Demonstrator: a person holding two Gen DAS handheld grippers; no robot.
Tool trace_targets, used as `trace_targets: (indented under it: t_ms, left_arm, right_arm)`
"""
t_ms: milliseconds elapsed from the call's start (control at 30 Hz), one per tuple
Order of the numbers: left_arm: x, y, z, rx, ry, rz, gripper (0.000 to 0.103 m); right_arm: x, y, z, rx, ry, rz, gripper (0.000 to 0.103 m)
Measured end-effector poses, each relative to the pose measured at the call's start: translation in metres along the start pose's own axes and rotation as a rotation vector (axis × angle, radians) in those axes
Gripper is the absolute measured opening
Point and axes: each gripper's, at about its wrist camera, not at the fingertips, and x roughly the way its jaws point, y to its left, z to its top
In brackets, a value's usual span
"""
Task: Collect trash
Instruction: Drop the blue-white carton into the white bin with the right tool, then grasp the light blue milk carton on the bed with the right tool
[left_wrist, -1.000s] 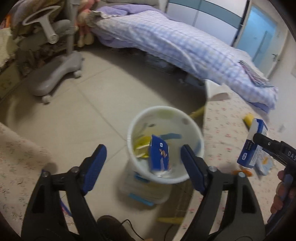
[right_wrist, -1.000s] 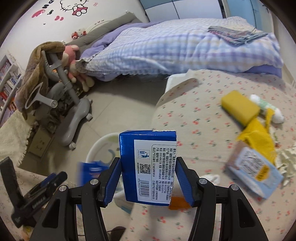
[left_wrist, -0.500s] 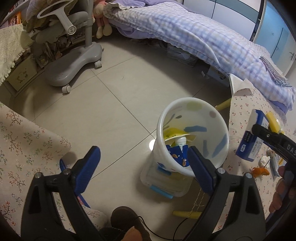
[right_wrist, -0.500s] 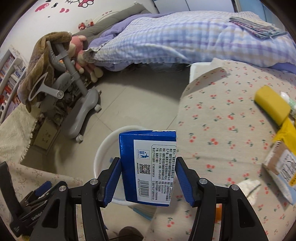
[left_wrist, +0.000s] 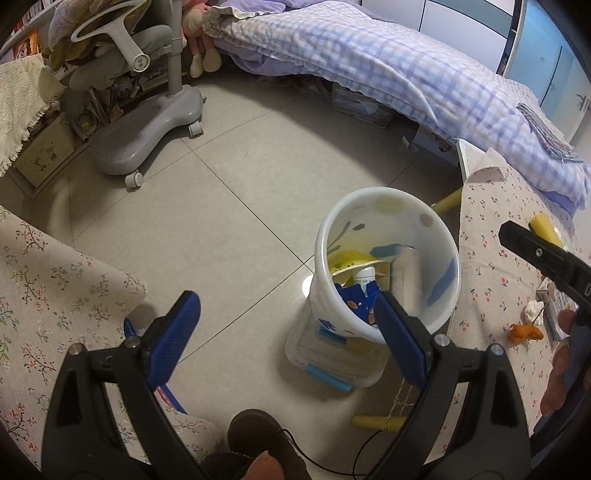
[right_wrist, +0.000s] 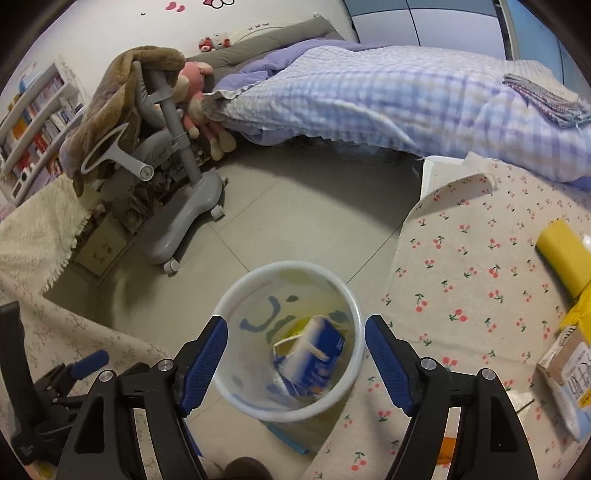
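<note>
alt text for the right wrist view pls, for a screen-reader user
The right claw is opening, with nothing between its blue pads, over a white bin where a blue carton lies blurred. A cherry-print cloth with a yellow sponge lies right; a grey chair and checked bedding sit behind.

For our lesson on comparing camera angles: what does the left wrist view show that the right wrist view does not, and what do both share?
Only the left wrist view shows the clear plastic box under the bin, the orange scrap on the cloth, and the yellow table legs.

Only the right wrist view shows the bookshelf, the yellow sponge in full, and the right gripper, its jaws opening with nothing between them.

Both show the white bin holding a blue carton, the grey chair, the checked bedding, and the floral tablecloth.
</note>
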Motion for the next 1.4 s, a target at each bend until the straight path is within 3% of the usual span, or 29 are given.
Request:
trace_targets:
  t_ms: [367, 667, 1000, 1400]
  left_arm:
    - [-0.009, -0.015, -0.011, 0.032, 0.008, -0.053, 0.095]
    - [-0.013, -0.039, -0.026, 0.101, 0.028, -0.086, 0.097]
    - [-0.009, -0.061, -0.04, 0.171, 0.058, -0.089, 0.097]
    - [-0.003, -0.081, -0.051, 0.234, 0.088, -0.078, 0.097]
  right_arm:
    - [-0.039, -0.044, -0.011, 0.008, 0.025, -0.07, 0.079]
    - [-0.088, -0.119, -0.027, 0.071, 0.056, -0.197, 0.08]
    - [-0.096, -0.191, -0.045, 0.063, 0.186, -0.354, 0.081]
    - [-0.066, -0.17, -0.058, -0.202, 0.268, -0.472, 0.081]
